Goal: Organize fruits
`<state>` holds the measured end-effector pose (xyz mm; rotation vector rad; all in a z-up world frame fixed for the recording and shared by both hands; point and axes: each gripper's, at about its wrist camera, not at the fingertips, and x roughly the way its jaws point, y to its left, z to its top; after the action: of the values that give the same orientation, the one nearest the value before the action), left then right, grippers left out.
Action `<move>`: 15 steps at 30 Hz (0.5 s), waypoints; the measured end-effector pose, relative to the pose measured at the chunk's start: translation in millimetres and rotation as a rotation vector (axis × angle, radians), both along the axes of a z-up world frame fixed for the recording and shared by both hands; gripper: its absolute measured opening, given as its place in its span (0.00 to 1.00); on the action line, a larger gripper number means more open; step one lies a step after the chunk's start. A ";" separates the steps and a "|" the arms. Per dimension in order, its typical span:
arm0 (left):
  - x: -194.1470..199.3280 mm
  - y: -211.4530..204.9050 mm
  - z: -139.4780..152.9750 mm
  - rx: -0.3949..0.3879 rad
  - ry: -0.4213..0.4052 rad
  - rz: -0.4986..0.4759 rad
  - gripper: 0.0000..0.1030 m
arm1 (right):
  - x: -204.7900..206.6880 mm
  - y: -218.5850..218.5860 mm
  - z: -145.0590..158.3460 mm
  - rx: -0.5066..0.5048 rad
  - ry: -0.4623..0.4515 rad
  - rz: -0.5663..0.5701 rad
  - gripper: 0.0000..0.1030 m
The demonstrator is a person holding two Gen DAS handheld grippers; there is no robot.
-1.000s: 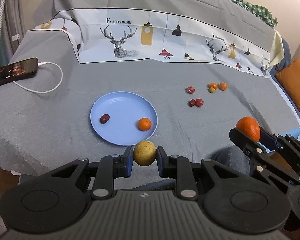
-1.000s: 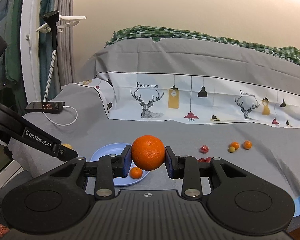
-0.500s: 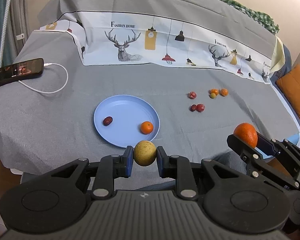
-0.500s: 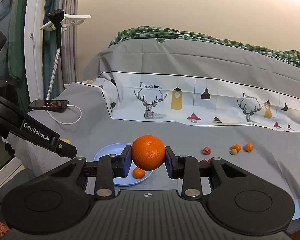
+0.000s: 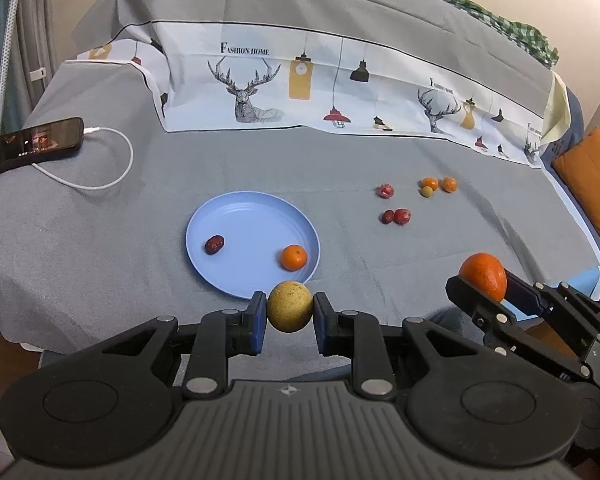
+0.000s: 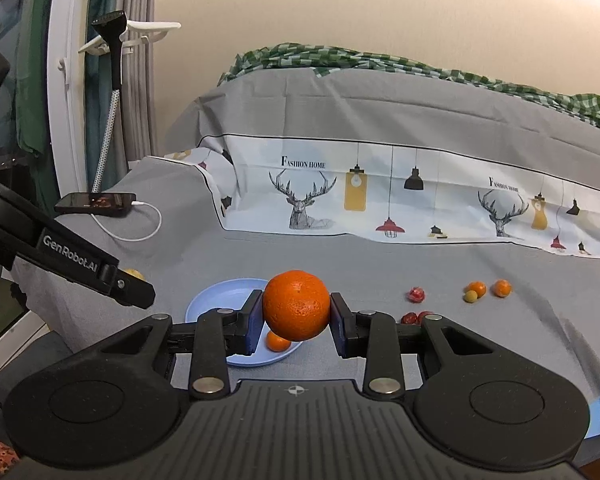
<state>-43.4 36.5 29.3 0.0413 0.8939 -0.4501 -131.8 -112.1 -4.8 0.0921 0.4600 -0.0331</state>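
My left gripper [image 5: 290, 316] is shut on a round yellow fruit [image 5: 290, 306], held above the near rim of the blue plate [image 5: 244, 216]. The plate holds a red date [image 5: 214, 244] and a small orange [image 5: 294, 257]. My right gripper [image 6: 296, 322] is shut on a large orange [image 6: 297, 305]; it also shows in the left wrist view [image 5: 483, 276], right of the plate. In the right wrist view the plate [image 6: 220, 298] lies below and left of the large orange. Loose red fruits [image 5: 396, 216] and small orange fruits [image 5: 436, 186] lie on the grey cloth to the right.
A phone [image 5: 28, 144] with a white cable [image 5: 100, 160] lies far left on the cloth. A deer-print sheet [image 5: 300, 88] drapes the raised back. An orange cushion [image 5: 592, 188] sits at the right edge. The cloth's front edge drops off just below the grippers.
Both grippers have pulled back and risen slightly with their fruits still held; the plate and loose fruits now sit lower and nearer the middle of the left view.
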 end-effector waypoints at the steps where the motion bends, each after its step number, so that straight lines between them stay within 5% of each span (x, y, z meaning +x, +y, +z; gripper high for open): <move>1: 1.6 0.2 -0.7 0.001 0.003 0.002 0.26 | 1.4 0.3 -1.2 0.002 0.006 0.003 0.35; 15: 41.3 1.4 -18.7 0.013 0.045 0.055 0.26 | 37.6 -2.0 -20.1 0.033 0.089 0.012 0.35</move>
<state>-2.0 37.9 10.6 0.0188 0.9403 -0.3956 -94.3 -114.2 -24.9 0.1208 0.5503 -0.0177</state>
